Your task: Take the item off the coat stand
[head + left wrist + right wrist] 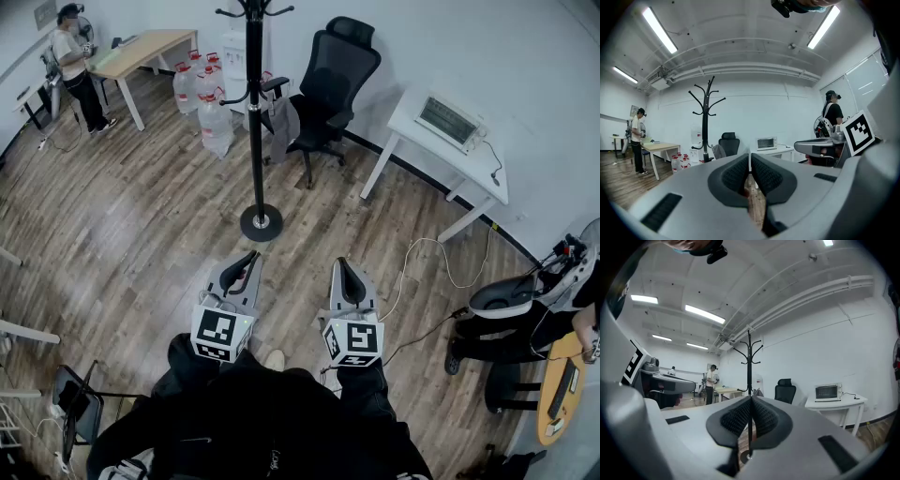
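Note:
The black coat stand point(255, 112) rises from a round base point(261, 223) on the wood floor, straight ahead of me. A grey cloth point(282, 127) hangs just right of its pole, next to the chair; I cannot tell whether a hook carries it. My left gripper point(253, 255) and right gripper point(341, 262) are held side by side a short way before the base, both shut and empty. In the left gripper view the stand point(707, 122) shows left of the shut left gripper point(750, 157). In the right gripper view the stand point(749, 366) lines up above the shut right gripper point(751, 399).
A black office chair point(333, 75) stands right of the stand, with several water bottles point(211, 103) to its left. A white desk point(427, 141) with a microwave point(450, 122) is at the right, and a cable point(422, 253) lies on the floor. One person point(75, 66) stands far left.

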